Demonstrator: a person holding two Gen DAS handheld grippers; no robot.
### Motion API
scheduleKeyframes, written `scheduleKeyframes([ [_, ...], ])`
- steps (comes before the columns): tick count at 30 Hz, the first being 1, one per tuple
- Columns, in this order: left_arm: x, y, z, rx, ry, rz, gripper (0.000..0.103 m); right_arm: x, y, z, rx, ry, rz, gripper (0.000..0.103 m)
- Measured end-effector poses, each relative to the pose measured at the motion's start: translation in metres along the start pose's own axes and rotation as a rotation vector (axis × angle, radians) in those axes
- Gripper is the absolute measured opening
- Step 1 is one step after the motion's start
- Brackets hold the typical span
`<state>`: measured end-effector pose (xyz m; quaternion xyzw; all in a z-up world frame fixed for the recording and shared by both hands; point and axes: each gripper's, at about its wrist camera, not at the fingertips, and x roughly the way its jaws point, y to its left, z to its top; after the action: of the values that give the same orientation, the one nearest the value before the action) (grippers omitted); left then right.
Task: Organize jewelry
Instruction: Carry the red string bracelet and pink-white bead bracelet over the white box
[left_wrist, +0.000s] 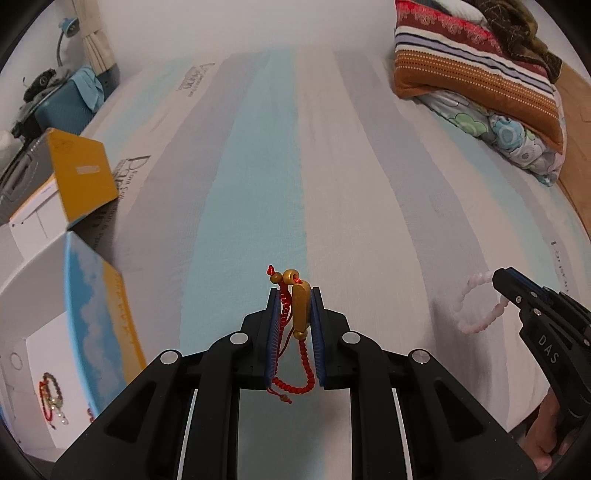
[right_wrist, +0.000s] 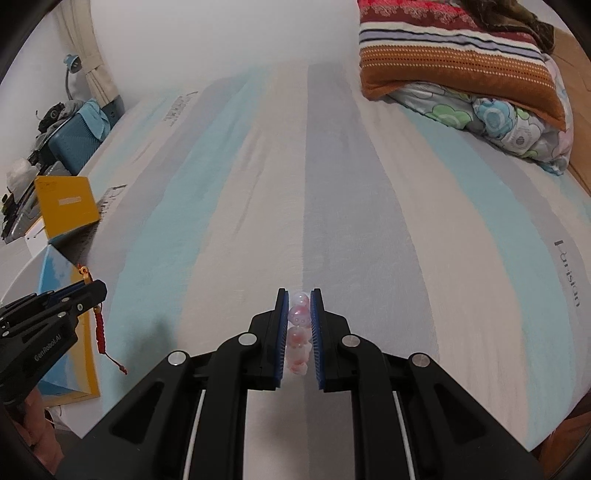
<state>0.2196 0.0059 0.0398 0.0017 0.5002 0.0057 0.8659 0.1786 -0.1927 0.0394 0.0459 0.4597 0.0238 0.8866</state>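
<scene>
My left gripper (left_wrist: 294, 295) is shut on a red cord bracelet with a gold charm (left_wrist: 300, 310), held above the striped bed sheet; its red beads hang down between the pads. In the right wrist view the same gripper (right_wrist: 94, 290) sits at the left with the red cord (right_wrist: 99, 330) dangling. My right gripper (right_wrist: 298, 295) is shut on a pink bead bracelet (right_wrist: 299, 332). From the left wrist view that gripper (left_wrist: 496, 278) enters at the right, the pink bead loop (left_wrist: 476, 306) hanging from its tip. An open white box (left_wrist: 40, 373) at lower left holds several bracelets (left_wrist: 51, 398).
The box's blue and yellow lid flap (left_wrist: 99, 325) stands up beside my left gripper. A yellow carton (left_wrist: 81, 173) lies further back at the bed's left edge. Folded striped and floral bedding (left_wrist: 480, 81) is piled at the far right. A blue case (right_wrist: 74, 144) stands beyond the bed.
</scene>
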Motion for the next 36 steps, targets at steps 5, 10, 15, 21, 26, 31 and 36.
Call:
scheduleKeyframes([
  [5, -0.023, 0.017, -0.007, -0.007, -0.017, 0.004, 0.015, -0.025, 0.020, -0.002, -0.010, -0.023, 0.013, 0.011],
  [10, -0.049, 0.038, -0.015, -0.021, -0.043, 0.013, 0.015, -0.046, 0.046, -0.003, -0.039, -0.044, 0.027, 0.011],
  [15, -0.070, 0.059, -0.023, -0.039, -0.064, 0.018, 0.015, -0.063, 0.080, -0.007, -0.075, -0.061, 0.056, 0.011],
  [21, -0.096, 0.101, -0.034, -0.079, -0.098, 0.039, 0.015, -0.077, 0.128, -0.008, -0.145, -0.074, 0.086, 0.011],
  [26, -0.113, 0.144, -0.040, -0.131, -0.108, 0.075, 0.015, -0.085, 0.165, -0.007, -0.194, -0.085, 0.116, 0.011],
  [31, -0.127, 0.187, -0.053, -0.182, -0.112, 0.116, 0.015, -0.095, 0.207, -0.010, -0.244, -0.099, 0.153, 0.011],
  [36, -0.134, 0.225, -0.069, -0.226, -0.106, 0.153, 0.015, -0.097, 0.247, -0.017, -0.302, -0.099, 0.184, 0.011],
])
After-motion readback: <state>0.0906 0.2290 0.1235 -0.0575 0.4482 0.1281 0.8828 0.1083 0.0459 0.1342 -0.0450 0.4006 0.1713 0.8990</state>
